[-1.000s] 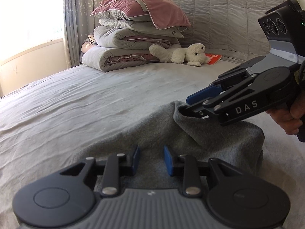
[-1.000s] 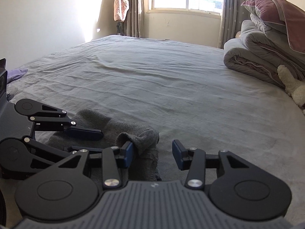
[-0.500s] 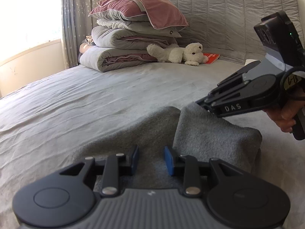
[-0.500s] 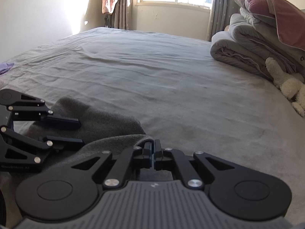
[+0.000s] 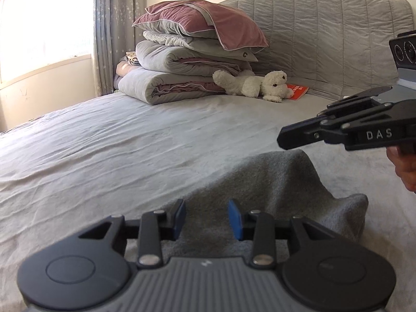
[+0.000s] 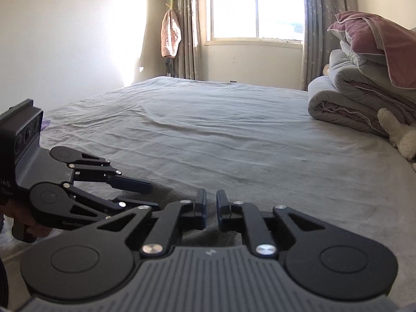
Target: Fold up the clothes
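A grey knit garment [image 5: 273, 189] lies bunched on the bed sheet [image 5: 104, 143], one edge folded over into a raised ridge. My left gripper [image 5: 207, 221] hovers low over its near part. Its jaws are opening, and the cloth lies under the blue pads [image 5: 235, 223], not pinched. My right gripper [image 5: 282, 139] hangs just above the ridge, held by a hand [image 5: 405, 171]. In the right wrist view the right gripper [image 6: 211, 208] shows a narrow gap that is opening, with nothing between the pads. The left gripper [image 6: 145, 193] sits to its left over the garment [image 6: 176, 195].
A stack of folded quilts and a pink pillow [image 5: 182, 72] stands at the head of the bed, with a white plush toy [image 5: 254, 85] and a red book [image 5: 297, 88] beside it. The padded headboard [image 5: 325, 39] is behind them. A window [image 6: 254, 7] and curtains lie beyond the far edge.
The right gripper shut on a fold of the garment, drew it over, then let go and rose clear of it. The left gripper's jaws widened a little.
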Demonstrator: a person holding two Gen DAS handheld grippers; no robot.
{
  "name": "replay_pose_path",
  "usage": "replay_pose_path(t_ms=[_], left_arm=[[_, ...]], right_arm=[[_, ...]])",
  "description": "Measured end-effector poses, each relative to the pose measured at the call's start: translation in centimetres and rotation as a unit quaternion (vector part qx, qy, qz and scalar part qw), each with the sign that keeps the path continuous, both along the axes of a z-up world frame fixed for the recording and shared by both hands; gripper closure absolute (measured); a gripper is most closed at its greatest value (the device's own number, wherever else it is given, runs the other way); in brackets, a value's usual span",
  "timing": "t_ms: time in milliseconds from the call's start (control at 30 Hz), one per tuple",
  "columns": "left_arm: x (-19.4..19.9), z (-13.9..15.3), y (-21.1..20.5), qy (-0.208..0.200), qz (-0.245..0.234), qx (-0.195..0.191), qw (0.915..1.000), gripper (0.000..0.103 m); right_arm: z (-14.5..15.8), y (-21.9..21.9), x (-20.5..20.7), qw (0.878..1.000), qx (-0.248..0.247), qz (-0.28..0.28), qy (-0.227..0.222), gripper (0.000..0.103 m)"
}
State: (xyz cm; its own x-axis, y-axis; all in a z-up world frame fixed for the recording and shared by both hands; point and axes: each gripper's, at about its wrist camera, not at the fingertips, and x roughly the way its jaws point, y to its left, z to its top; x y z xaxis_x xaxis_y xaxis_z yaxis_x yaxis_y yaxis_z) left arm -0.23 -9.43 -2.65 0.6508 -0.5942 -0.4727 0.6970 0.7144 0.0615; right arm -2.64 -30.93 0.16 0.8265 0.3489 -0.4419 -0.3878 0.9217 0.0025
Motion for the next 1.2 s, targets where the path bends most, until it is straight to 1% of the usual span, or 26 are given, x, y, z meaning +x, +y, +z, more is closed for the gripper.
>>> replay_pose_path(t_ms=[67, 167, 267, 300, 333, 367, 400, 433, 467, 533, 600, 667, 733, 800, 833, 933, 1000, 1100, 1200], left_arm=[[0.1, -0.3, -0.1, -0.006, -0.005, 0.006, 1.0, 0.065], [0.2, -0.9, -0.1, -0.015, -0.011, 0.014, 0.9997, 0.065], [0.3, -1.6, 0.0, -0.02, -0.016, 0.01, 0.9996, 0.065], [0.4, -1.8, 0.1, -0.019, -0.017, 0.005, 0.9997, 0.065], [0.4, -2.1, 0.2, -0.019, -0.017, 0.003, 0.9997, 0.065], [0.4, -2.2, 0.2, -0.02, -0.017, 0.003, 0.9996, 0.065], [0.4, -2.1, 0.2, -0.02, -0.018, 0.005, 0.9996, 0.065], [0.5, -1.9, 0.1, -0.019, -0.018, 0.006, 0.9996, 0.065], [0.5, -1.6, 0.2, -0.018, -0.018, 0.007, 0.9997, 0.065], [0.1, -0.7, 0.7, -0.01, -0.017, 0.001, 0.9998, 0.064], [-0.6, 0.5, 1.6, -0.003, -0.022, -0.016, 0.9996, 0.062], [-1.6, 1.3, 2.5, -0.004, -0.035, -0.024, 0.9991, 0.061], [-2.8, 1.9, 3.1, -0.004, -0.05, -0.022, 0.9985, 0.061], [-4.2, 1.9, 3.6, -0.003, -0.07, -0.01, 0.9975, 0.062], [-4.7, 1.8, 3.7, -0.001, -0.077, -0.002, 0.997, 0.062], [-5.9, 0.7, 3.7, 0.004, -0.09, 0.025, 0.9956, 0.062], [-6.7, -0.2, 3.7, -0.002, -0.09, 0.04, 0.9952, 0.062], [-7.9, -1.6, 3.4, -0.017, -0.09, 0.067, 0.9935, 0.062], [-8.6, -2.3, 3.1, -0.038, -0.09, 0.084, 0.9917, 0.062]], right_arm=[[-1.1, 1.2, 0.9, 1.0, -0.027, 0.006, 0.01, 0.09], [-2.5, 1.4, 2.3, 0.999, -0.039, -0.013, 0.02, 0.09], [-3.5, 0.2, 3.6, 0.998, -0.019, -0.049, 0.039, 0.096], [-3.9, -0.6, 4.0, 0.997, 0.001, -0.058, 0.05, 0.096], [-4.2, -1.0, 4.2, 0.996, 0.01, -0.064, 0.057, 0.096], [-4.5, -1.3, 4.2, 0.995, 0.014, -0.075, 0.059, 0.095], [-4.8, -1.5, 4.2, 0.994, 0.01, -0.089, 0.061, 0.086], [-4.8, -1.7, 4.0, 0.993, 0.014, -0.098, 0.062, 0.081], [-4.5, -2.0, 3.9, 0.993, 0.024, -0.101, 0.064, 0.078], [-3.2, -2.2, 3.0, 0.993, 0.032, -0.099, 0.058, 0.076], [-1.7, -1.8, 1.5, 0.995, 0.023, -0.093, 0.037, 0.069], [-0.3, -1.3, 0.2, 0.997, 0.018, -0.072, 0.035, 0.068], [0.9, 0.2, -1.6, 0.998, -0.012, -0.037, 0.045, 0.068], [1.4, 1.6, -3.4, 0.998, -0.049, -0.009, 0.049, 0.068], [1.1, 2.2, -4.1, 0.996, -0.065, 0.002, 0.058, 0.068], [-0.1, 2.5, -5.2, 0.993, -0.084, 0.004, 0.088, 0.068], [-1.4, 2.2, -5.3, 0.989, -0.093, -0.007, 0.112, 0.068], [-3.5, 1.5, -5.5, 0.984, -0.092, -0.017, 0.149, 0.069], [-4.6, 0.8, -5.8, 0.984, -0.082, -0.025, 0.154, 0.069]])
